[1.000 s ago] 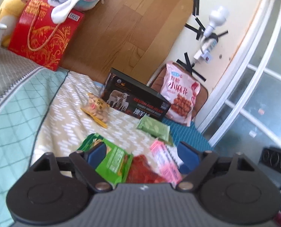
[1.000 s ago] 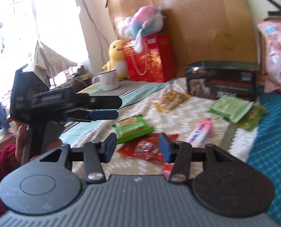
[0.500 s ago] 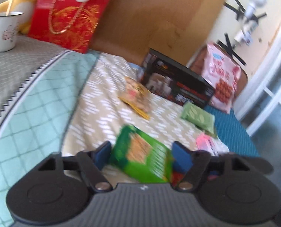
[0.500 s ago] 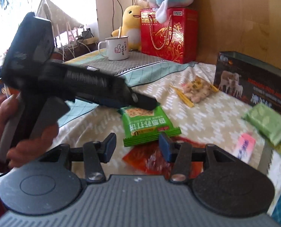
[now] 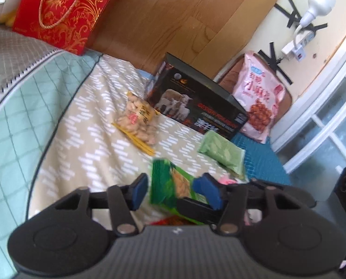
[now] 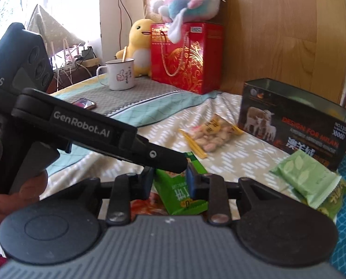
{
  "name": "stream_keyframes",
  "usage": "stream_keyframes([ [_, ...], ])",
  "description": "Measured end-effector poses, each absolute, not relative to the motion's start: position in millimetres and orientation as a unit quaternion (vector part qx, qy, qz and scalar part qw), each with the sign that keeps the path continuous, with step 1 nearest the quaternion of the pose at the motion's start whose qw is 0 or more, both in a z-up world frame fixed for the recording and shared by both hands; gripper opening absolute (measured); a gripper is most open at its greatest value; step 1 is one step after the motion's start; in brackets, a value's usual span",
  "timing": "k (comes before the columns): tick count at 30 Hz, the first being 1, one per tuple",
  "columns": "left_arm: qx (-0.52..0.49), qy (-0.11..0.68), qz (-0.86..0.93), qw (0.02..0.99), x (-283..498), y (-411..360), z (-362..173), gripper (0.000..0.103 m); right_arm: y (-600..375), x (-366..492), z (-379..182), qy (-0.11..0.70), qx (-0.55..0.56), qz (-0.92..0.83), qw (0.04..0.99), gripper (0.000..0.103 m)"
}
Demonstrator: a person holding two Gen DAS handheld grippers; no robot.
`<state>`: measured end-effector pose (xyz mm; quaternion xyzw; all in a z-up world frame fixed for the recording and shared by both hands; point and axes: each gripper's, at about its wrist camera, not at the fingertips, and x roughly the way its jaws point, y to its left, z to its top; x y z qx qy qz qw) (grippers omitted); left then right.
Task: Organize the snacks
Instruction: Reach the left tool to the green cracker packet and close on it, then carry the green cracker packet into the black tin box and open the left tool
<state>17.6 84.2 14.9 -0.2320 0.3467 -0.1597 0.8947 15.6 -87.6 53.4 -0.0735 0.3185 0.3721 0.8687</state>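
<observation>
Green snack packet (image 5: 173, 186) on the patterned bed cover (image 5: 87, 134), between both tools' pads. Left tool (image 5: 175, 190) closing, packet not yet pinched; right tool (image 6: 169, 180) closing on its near end, contact unclear. Black box (image 5: 196, 107) at 1 o'clock.

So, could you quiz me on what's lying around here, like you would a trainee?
1. True or false: a plush toy lies on top of the red gift bag.
2. What is pictured on the black box? A sheep, B cats, C fruit.
3. What colour is the big snack bag standing upright near the wall?
Key: 1 true; 2 A; 3 pink.
</observation>
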Motion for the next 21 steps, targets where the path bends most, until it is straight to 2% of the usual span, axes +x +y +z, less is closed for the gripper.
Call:
stream_keyframes([
  [1,-0.228,0.345,-0.154,0.897,18.7,85.5,15.9,0.064,-90.2,16.1,52.7,0.320,-0.075,0.365,0.871,0.034],
  [4,-0.231,0.341,-0.147,0.899,18.9,96.2,20.0,0.073,-102.2,16.2,54.0,0.327,-0.073,0.355,0.873,0.061],
  [5,-0.231,0.342,-0.148,0.899,18.7,99.4,21.5,0.075,-106.5,14.9,54.8,0.328,-0.073,0.357,0.872,0.063],
  [10,-0.214,0.361,-0.170,0.891,22.2,96.8,22.9,0.075,-109.4,14.0,49.8,0.358,-0.079,0.371,0.853,0.063],
  [12,-0.206,0.373,-0.175,0.888,26.1,90.2,18.5,0.069,-105.4,20.8,43.7,0.378,-0.074,0.368,0.846,0.063],
  [14,-0.212,0.389,-0.191,0.876,32.1,83.3,10.5,0.048,-103.5,28.8,39.5,0.388,-0.058,0.372,0.841,0.058],
  [15,-0.214,0.390,-0.195,0.874,34.0,79.4,8.2,0.049,-102.4,31.7,38.7,0.389,-0.050,0.375,0.840,0.054],
  [16,-0.210,0.386,-0.193,0.877,35.1,75.9,9.8,0.048,-101.1,34.3,38.9,0.390,-0.046,0.373,0.841,0.045],
  [21,-0.199,0.360,-0.210,0.887,55.2,63.7,38.6,0.048,-114.4,44.1,55.3,0.354,-0.029,0.354,0.865,0.041],
])
